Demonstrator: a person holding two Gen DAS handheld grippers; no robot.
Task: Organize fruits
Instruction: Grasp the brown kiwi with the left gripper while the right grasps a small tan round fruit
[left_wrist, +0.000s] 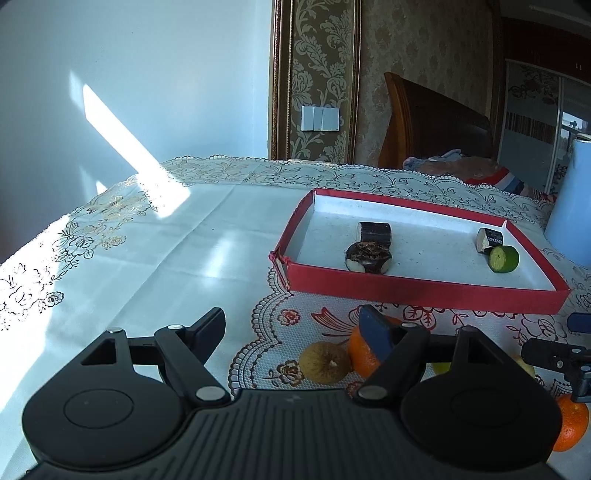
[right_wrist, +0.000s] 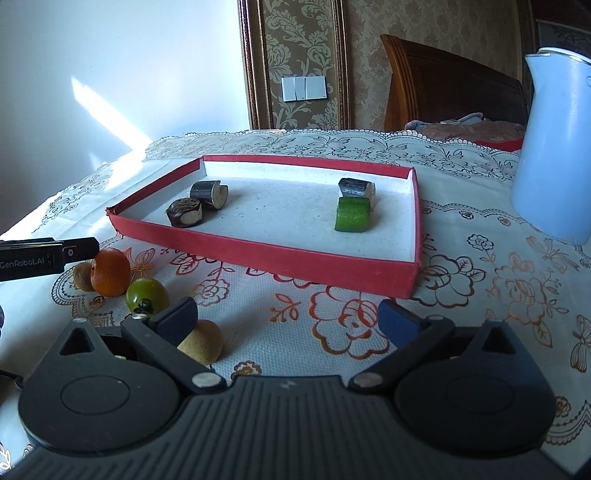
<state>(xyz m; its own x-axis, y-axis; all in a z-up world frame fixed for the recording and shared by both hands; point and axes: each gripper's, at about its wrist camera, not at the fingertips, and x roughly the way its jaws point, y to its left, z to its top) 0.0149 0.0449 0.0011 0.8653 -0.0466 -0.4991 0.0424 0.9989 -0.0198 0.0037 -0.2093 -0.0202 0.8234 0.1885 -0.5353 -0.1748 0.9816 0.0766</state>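
Note:
My left gripper is open and low over the floral mat. A yellow-brown fruit lies between its fingers, near the right one, and no pad touches it. An orange sits half hidden behind that right finger. My right gripper is open too, with a tan fruit resting by its left finger. Farther left lie a green tomato, the orange and a small brown fruit. The red tray holds dark cut pieces and a green piece.
A pale blue jug stands right of the tray. One finger of my left gripper reaches in above the orange. A second orange lies at the far right under my right gripper's arm. A lace cloth covers the table.

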